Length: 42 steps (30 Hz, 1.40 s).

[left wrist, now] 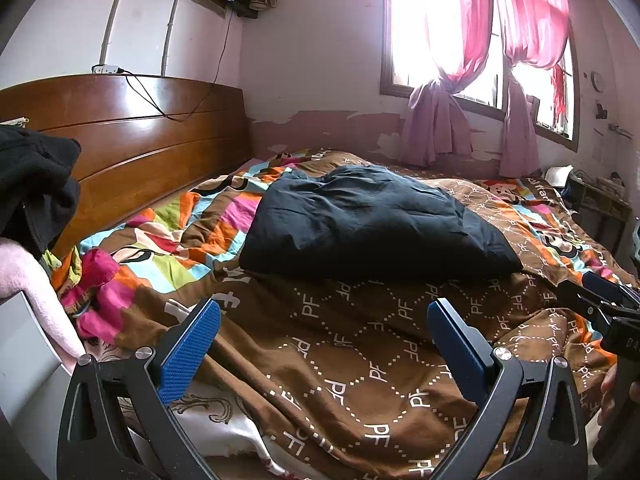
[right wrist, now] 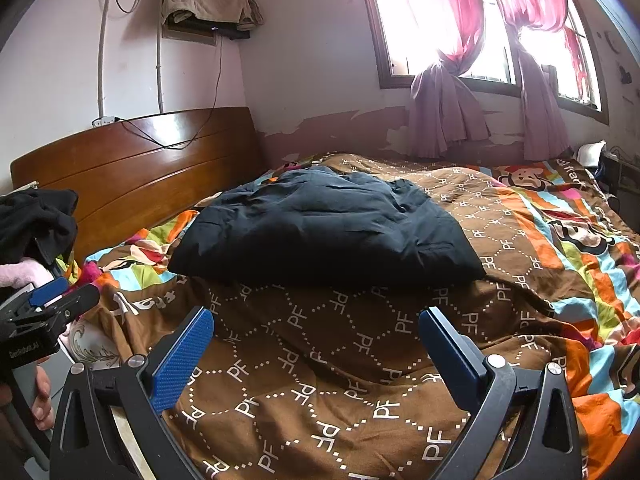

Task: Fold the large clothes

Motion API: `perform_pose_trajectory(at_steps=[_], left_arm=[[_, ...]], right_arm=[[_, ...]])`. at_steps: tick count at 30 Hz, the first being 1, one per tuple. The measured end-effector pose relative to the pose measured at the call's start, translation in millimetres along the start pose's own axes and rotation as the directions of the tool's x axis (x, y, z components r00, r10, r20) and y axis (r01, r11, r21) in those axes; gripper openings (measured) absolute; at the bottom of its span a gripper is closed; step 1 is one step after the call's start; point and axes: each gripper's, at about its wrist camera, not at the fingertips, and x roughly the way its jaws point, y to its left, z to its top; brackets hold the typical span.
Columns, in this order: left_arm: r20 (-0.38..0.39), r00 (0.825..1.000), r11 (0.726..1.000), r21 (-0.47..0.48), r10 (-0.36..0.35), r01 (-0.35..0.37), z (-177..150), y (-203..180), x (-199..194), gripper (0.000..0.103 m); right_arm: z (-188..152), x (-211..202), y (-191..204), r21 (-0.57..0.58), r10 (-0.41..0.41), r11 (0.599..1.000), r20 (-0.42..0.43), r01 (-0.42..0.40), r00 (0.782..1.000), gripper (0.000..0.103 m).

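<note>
A matt, dark, crinkled cloth garment (left wrist: 372,224) is seen on a printed cotton-like quilt (left wrist: 360,340). The wooden headboard (left wrist: 140,140) is polished glossy. Blue pads (right wrist: 182,364) are finely textured.

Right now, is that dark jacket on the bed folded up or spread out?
Folded. The dark jacket lies as one compact, puffy bundle on the quilt, with no sleeves splayed out.

Light: daylight from the window (left wrist: 476,36) ahead and to the right of the tongs, blown out to white glare between the pink curtains (right wrist: 452,12). Room: moderately bright, soft shadows. Headboard (left wrist: 132,128), ahead and left: broad sheen. Dark folded garment (right wrist: 324,228): little detail in its folds. Focus: sharp throughout. Distortion: strong fisheye bending at edges, black corners.
</note>
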Motion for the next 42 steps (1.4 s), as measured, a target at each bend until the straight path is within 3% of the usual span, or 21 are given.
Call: perform_pose_trajectory(at_steps=[42], left_arm=[[0.0,1.0,1.0,0.004,-0.003,0.003,0.0,-2.9,-0.9,0.101]], right_arm=[[-0.9,-1.3,-3.1,0.001,0.002,1.0,0.001,-0.002,1.0,0.103]])
